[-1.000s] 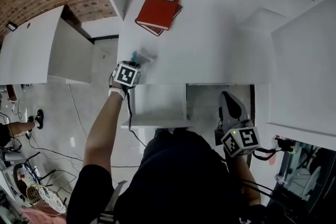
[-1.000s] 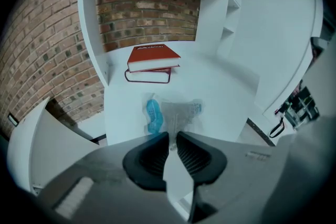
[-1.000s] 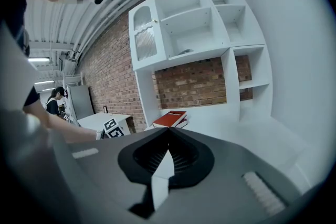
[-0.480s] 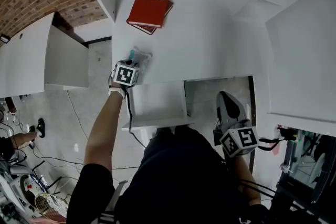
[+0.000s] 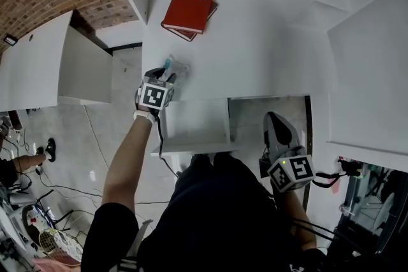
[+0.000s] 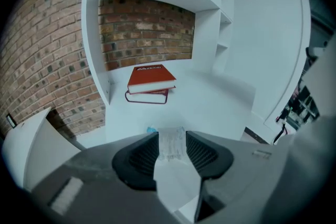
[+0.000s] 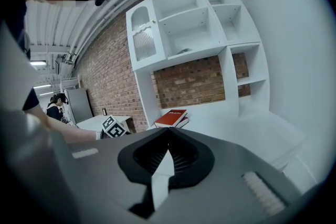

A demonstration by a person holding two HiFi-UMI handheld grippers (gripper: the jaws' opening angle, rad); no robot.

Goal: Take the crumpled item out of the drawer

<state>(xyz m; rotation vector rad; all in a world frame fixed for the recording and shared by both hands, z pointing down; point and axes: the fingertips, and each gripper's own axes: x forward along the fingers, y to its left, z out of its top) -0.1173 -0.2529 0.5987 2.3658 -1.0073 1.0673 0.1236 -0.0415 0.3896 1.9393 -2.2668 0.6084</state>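
The left gripper's [image 6: 172,135] jaws stand apart and have just been opening; the crumpled item [image 6: 171,148], a pale, clear wrapper with a touch of blue at its edge, shows in the gap between them, lying on the white counter [image 6: 210,102] with the pads not pressing on it; from the head view the same gripper [image 5: 164,77] points down at the counter's near left part, and the crumpled item [image 5: 180,67] sits just beyond its tips, out of the drawer [image 5: 194,125]; the drawer is pulled open below the counter's front edge, white inside, directly below the left gripper; farther back on the counter a red book [image 5: 191,6] lies on top of a second one, well apart from the wrapper, near the brick wall [image 6: 142,29]; the right gripper's [image 7: 168,132] jaws are closed with their tips meeting and nothing between them; in the head view it [image 5: 275,121] hangs to the right of the drawer, near the person's body.
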